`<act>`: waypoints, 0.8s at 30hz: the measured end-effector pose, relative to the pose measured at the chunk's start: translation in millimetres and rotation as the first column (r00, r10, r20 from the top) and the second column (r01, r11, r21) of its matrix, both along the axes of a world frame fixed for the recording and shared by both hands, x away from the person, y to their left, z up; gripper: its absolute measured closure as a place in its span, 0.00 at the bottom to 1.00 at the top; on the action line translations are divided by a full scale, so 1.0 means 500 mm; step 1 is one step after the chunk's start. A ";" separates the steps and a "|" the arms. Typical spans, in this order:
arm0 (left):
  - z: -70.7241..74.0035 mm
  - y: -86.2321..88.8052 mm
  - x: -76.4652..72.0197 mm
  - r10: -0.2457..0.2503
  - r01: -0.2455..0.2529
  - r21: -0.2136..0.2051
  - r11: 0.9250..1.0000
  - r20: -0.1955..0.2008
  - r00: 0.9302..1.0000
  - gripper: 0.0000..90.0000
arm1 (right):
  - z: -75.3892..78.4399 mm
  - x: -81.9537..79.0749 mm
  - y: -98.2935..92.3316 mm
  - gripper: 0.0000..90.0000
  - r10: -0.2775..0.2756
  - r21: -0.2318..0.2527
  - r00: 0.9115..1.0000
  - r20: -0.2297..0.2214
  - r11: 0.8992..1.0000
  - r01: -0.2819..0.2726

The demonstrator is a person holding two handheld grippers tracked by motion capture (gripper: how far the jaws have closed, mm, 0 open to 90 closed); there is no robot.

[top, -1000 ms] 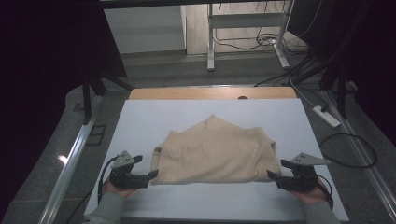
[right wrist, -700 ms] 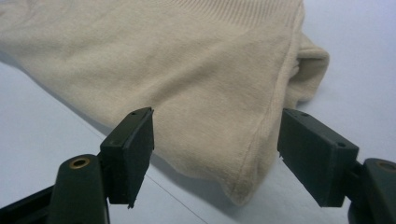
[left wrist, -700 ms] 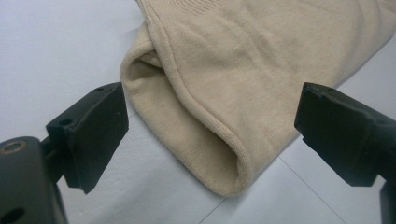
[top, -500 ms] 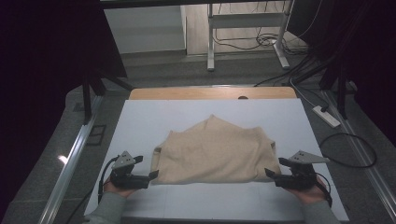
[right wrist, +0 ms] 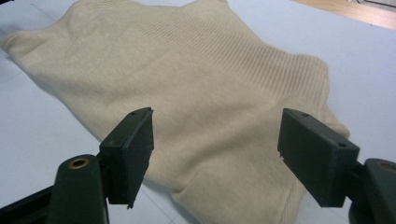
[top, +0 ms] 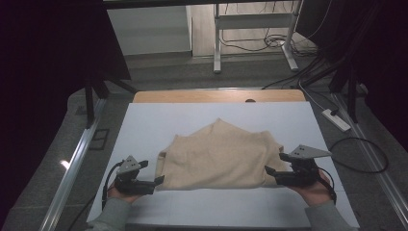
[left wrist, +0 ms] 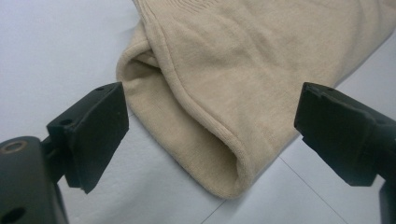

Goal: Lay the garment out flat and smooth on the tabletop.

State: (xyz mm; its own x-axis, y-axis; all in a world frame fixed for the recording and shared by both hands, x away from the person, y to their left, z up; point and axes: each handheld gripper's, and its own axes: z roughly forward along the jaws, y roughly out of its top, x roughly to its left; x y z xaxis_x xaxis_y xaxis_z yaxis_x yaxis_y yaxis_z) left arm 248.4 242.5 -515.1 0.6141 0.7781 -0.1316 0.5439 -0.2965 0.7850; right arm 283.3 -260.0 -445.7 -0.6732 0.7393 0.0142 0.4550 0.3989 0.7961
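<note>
Folded sweater [top: 221,156] hides its own lower layers and sleeves.

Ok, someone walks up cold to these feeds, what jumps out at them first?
Most likely the beige sweater, folded and lying flat in the middle of the white table. Next, the two black grippers at its near corners: the left gripper and the right gripper, both with jaws wide open around the cloth, not yet pinching it. The dark surroundings and cables on the floor beyond fade into the background.
</note>
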 end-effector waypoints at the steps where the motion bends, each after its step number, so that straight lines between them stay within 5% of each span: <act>1: -0.001 0.000 0.001 0.000 0.000 0.001 1.000 -0.002 1.000 0.11 | 0.001 0.003 0.003 0.30 0.005 -0.004 1.000 -0.001 1.000 -0.005; 15: 0.000 0.001 0.002 0.000 0.000 0.002 1.000 0.002 1.000 0.11 | 0.002 0.064 0.063 0.30 0.044 -0.095 0.998 -0.035 0.994 -0.048; 24: 0.000 0.002 0.002 0.000 0.000 -0.003 1.000 0.003 1.000 0.11 | 0.006 0.153 0.091 0.30 0.014 -0.132 0.998 -0.063 0.991 -0.022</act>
State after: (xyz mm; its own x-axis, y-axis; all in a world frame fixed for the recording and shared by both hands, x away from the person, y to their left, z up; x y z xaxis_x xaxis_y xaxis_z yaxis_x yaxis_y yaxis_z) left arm 249.3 243.4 -515.0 0.6143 0.7779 -0.1322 0.5419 -0.2941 0.7873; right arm 359.8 -214.4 -442.5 -0.6874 0.7251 -0.0417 0.4932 0.5081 0.7062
